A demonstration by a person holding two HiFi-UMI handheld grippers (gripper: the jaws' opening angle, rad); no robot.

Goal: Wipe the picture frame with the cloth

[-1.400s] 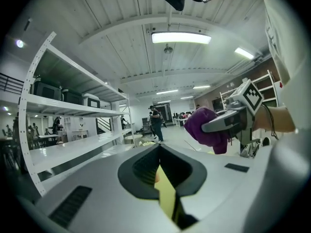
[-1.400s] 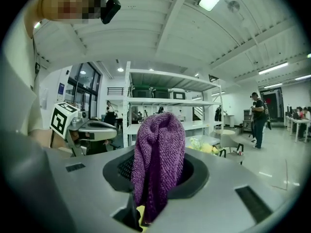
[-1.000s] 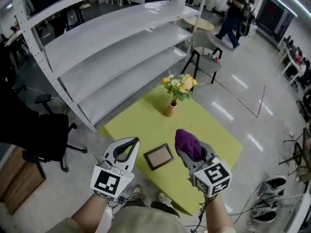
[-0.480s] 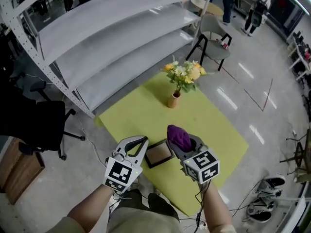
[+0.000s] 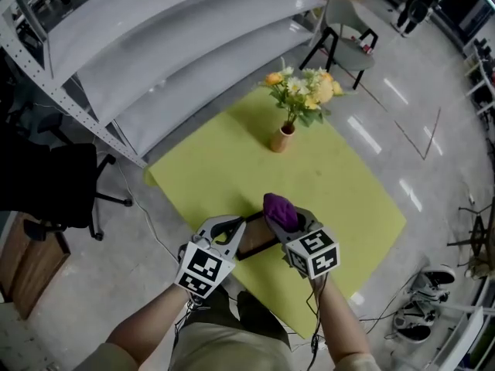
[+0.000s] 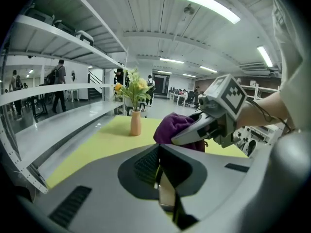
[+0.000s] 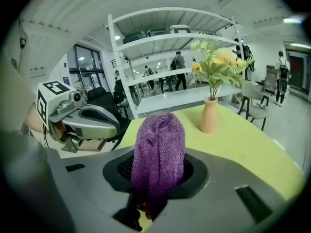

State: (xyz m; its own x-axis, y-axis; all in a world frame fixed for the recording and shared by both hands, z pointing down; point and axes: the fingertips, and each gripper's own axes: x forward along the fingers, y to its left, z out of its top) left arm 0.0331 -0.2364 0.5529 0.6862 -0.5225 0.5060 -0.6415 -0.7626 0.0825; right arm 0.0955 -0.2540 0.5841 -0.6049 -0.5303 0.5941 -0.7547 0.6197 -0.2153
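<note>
- Picture frame (image 5: 257, 246): at the near side of the yellow-green table (image 5: 340, 184), mostly hidden between the grippers in the head view.
- Left gripper (image 5: 236, 230): jaws closed on the frame's edge, seen clearly only in the left gripper view (image 6: 166, 191).
- Right gripper (image 5: 285, 221): jaws clamped on the bunched purple cloth (image 5: 280, 210), just beside the frame.
- Vase of flowers (image 5: 285, 137): farther back on the table.

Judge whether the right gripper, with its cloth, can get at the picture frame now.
Probably yes: the right gripper holds the cloth just beside the picture frame, which the left gripper clamps at one edge, and nothing lies between cloth and frame.
</note>
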